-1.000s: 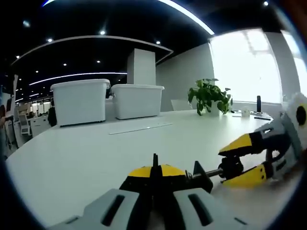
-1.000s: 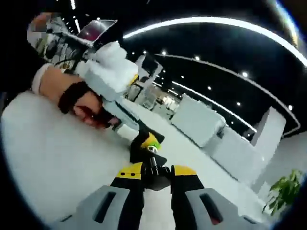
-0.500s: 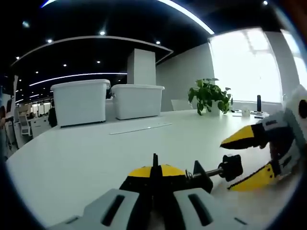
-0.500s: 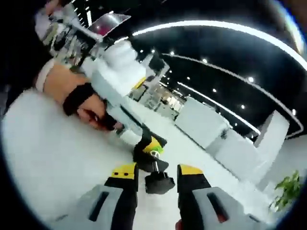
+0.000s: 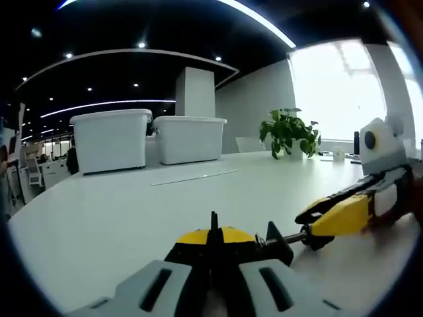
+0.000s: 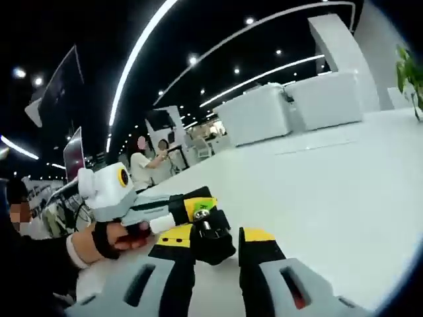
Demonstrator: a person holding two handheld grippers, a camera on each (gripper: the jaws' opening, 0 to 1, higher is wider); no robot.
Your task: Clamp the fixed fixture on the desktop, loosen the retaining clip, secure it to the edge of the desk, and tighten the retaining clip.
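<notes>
Currently two tools, one clamp. Left tool [image 5: 213, 264] has its jaws pressed onto the yellow-and-black clamp fixture [image 5: 225, 243], low over the white table [image 5: 132, 211]; the same fixture [image 6: 198, 210] also shows in the right gripper view, gripped by the left tool [image 6: 173, 210] with a person's hand [image 6: 106, 239] behind it. One black screw knob [image 6: 210, 243] on the clamp's threaded rod sits between the right tool's [image 6: 213, 239] jaws, which are spread, a gap on the right side. From the left gripper view, the right tool [image 5: 330, 216] comes in at the rod end, around the knob [image 5: 316, 239]. Two white storage bins [image 5: 112, 140] at the table's far side, one potted plant [image 5: 288, 132], one flat strip [image 5: 193, 176] lying ahead of the bins.
</notes>
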